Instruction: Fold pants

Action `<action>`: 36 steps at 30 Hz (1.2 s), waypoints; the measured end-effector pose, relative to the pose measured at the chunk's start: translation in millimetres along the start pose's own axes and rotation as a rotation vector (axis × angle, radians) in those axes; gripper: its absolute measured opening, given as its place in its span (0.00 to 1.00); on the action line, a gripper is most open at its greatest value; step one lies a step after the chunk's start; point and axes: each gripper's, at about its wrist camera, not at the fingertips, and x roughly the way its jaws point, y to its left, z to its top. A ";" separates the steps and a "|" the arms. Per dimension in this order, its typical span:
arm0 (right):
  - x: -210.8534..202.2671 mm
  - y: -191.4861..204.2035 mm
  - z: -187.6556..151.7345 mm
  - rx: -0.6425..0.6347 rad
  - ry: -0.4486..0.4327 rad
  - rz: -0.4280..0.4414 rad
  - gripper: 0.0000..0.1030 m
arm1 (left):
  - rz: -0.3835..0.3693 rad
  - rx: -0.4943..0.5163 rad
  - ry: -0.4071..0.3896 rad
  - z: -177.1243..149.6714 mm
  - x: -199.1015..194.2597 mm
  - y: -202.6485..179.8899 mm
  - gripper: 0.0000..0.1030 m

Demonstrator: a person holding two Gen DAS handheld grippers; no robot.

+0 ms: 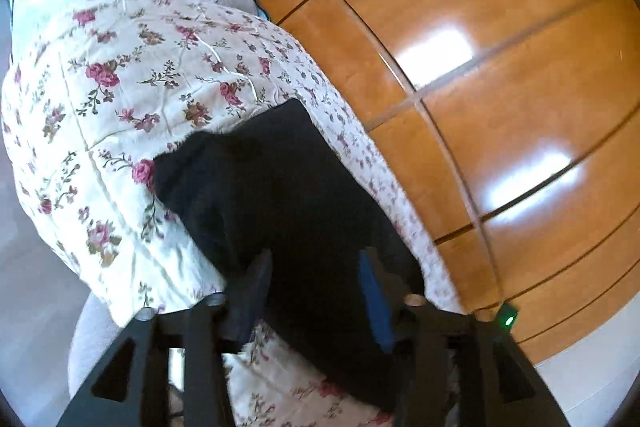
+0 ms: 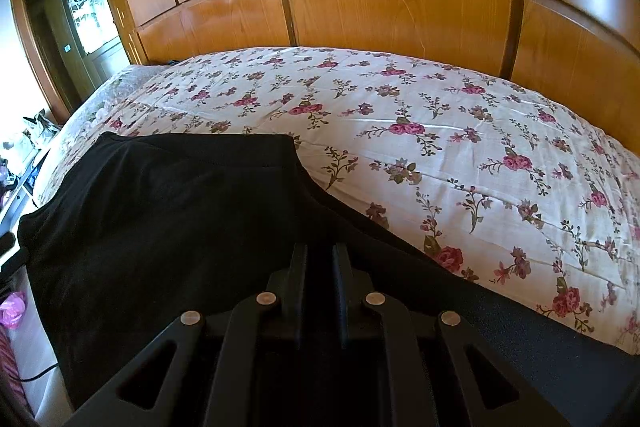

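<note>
Your black pants (image 2: 172, 211) lie on the floral bedspread (image 2: 460, 131), one garment only, already doubled over on itself. In the right wrist view their long axis runs from the near edge of the bed, under your tool, away toward a straight folded edge that lies parallel to the wooden wardrobe panels (image 2: 400, 3) beyond the bed. One side of the cloth hangs off the bed's left edge. In the left wrist view the same pants (image 1: 288, 195) stretch away from the tool up the frame, ending in a squared corner close to the bed's edge beside the wooden panels (image 1: 500, 47).

Your right gripper (image 2: 320, 255) sits directly over the near end of the pants, its two fingers drawn close together with only a narrow slit between them; black fabric fills everything around and below the tips, so you cannot tell from the view whether a fold is pinched there. Your left gripper (image 1: 316, 267) stands spread wide, one black finger (image 1: 256, 287) and one blue-faced finger (image 1: 374, 299) well apart, with the pants lying beneath and beyond the gap and neither pad pressing on the cloth. That view is blurred.

You have two grippers, one pair of pants, one bedspread.
</note>
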 end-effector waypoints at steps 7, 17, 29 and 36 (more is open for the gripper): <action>-0.2 -0.3 -0.3 0.001 -0.001 0.000 0.12 | 0.001 -0.098 -0.048 2.1 -19.5 9.4 0.54; -0.4 -0.2 0.2 0.013 -0.005 0.004 0.12 | 0.045 -0.145 -0.039 16.2 -11.2 24.2 0.54; -0.4 -0.2 0.4 0.013 -0.006 0.003 0.12 | -0.008 -0.161 -0.087 47.9 -8.0 36.5 0.08; -0.3 0.0 0.4 0.014 -0.006 0.003 0.12 | 0.128 0.047 -0.073 53.7 4.8 27.4 0.08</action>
